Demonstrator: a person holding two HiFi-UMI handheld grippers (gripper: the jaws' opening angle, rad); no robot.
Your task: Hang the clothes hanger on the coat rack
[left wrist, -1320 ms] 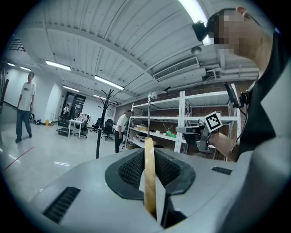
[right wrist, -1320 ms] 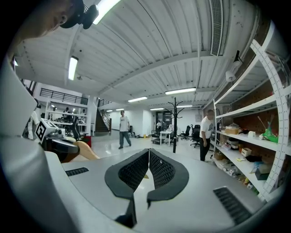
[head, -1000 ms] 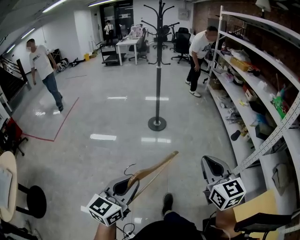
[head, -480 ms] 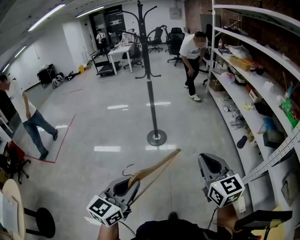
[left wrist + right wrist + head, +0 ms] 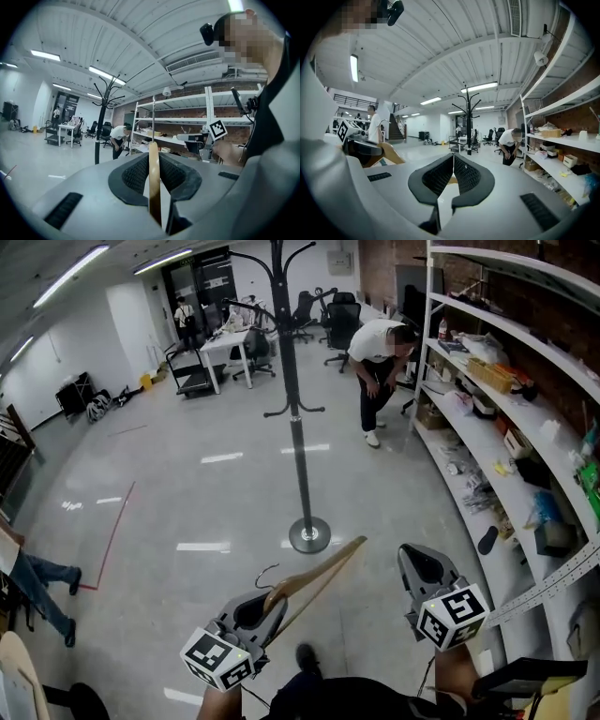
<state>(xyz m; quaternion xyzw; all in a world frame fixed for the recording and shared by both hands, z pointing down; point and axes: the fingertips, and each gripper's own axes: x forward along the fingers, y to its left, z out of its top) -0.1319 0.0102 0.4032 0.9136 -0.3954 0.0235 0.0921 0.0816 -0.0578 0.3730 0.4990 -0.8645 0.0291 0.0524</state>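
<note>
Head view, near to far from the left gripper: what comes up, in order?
Left gripper, shut on the light wooden clothes hanger → black metal coat rack with round base → person in white shirt bending over → white desk at the back.

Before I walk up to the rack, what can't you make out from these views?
1. Coat rack top: head view, cut off by the upper edge.
2. Its hooks: both gripper views, too small to count.
3. Hanger: left gripper view, only a thin wooden edge shows in the left hand-held gripper; the gripper's body hides the rest.
</note>
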